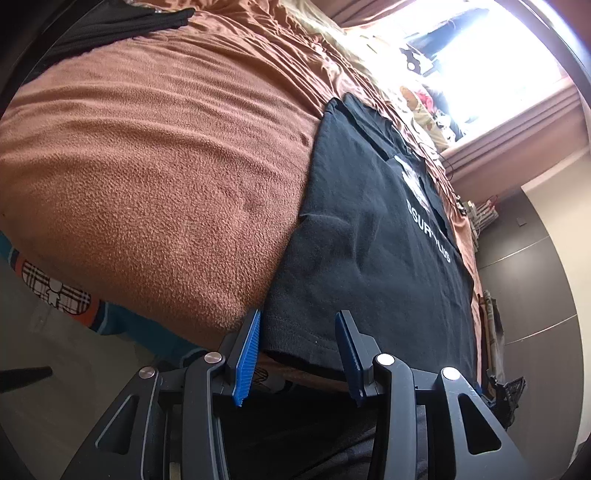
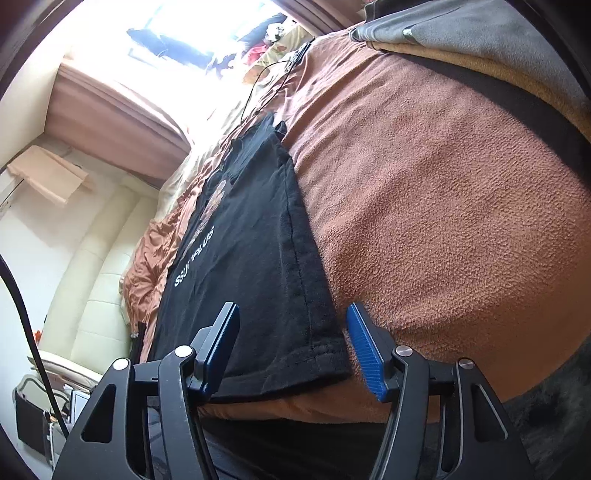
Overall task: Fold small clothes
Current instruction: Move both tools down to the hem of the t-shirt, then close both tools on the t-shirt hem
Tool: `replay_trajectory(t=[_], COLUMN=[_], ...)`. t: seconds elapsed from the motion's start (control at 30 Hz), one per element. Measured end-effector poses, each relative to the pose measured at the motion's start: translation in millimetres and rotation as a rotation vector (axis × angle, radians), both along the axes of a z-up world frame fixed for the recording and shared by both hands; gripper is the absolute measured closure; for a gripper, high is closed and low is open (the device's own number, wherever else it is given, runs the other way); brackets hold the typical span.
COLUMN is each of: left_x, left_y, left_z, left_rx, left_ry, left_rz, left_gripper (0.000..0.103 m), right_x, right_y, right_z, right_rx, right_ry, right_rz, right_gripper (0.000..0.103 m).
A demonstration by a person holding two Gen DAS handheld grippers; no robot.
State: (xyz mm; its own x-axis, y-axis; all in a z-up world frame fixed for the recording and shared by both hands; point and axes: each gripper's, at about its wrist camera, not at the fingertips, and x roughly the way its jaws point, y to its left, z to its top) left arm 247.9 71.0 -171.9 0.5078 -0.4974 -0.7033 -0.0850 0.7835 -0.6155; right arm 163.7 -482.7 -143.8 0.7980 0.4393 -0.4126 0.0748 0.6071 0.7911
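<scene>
Currently both claws sit at the near hem of the black T-shirt point(image 1: 373, 236), one at each bottom corner.

Left claw point(image 1: 299, 354): jaws apart, blue pads point(image 1: 245, 360) clear of the cloth. The shirt's near-left hem corner lies in the gap between them; no pinch visible. Left pad lines up with the shirt's side edge.

Right claw point(image 2: 293, 349): also open, wider gap. Near-right hem corner of the shirt sits between the blue pads point(image 2: 367, 354), not clamped. Right pad is over bare blanket just beside the shirt edge.

Shirt lies flat on the brown fleece blanket point(image 1: 159, 177) covering the bed, hem at the near bed edge, collar end pointing away. Sides look folded in, giving a long narrow strip. White lettering point(image 1: 430, 236) runs along the chest, with a printed graphic further up.

Beyond that: rumpled orange-brown sheet point(image 2: 147, 258) past the shirt, a thin black cable point(image 2: 266, 81) trailing on the bed near the collar end. Another dark garment point(image 1: 122, 22) lies at the far-left corner in the left view; grey cloth point(image 2: 480, 26) at the far right in the right view. Farthest out, a bright window with pink curtains point(image 2: 118, 107).
</scene>
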Motion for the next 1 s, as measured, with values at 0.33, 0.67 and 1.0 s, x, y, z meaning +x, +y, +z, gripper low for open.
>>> replay_trajectory(t=[0.33,0.67,1.0], left_x=[-9.2,-4.1,-1.2], left_y=[8.1,-3.3,-8.4], left_z=[-3.9,-0.3,-5.5], left_rx=[-0.114,-0.179,-0.152], left_ry=[0.01,-0.013,0.004], left_rz=[0.025,0.031,0.125], left_gripper=[0.06,0.06,0.061], right_x=[-10.9,18.6,22.9], right_y=[-7.7,4.8,19.0], right_z=[-24.1,-20.1,-11.4], right_rx=[0.185,0.11,0.094], right_ry=[-0.036,0.01,0.058], right_rz=[0.02,0.001,-0.088], right_gripper=[0.05,0.065,0.081])
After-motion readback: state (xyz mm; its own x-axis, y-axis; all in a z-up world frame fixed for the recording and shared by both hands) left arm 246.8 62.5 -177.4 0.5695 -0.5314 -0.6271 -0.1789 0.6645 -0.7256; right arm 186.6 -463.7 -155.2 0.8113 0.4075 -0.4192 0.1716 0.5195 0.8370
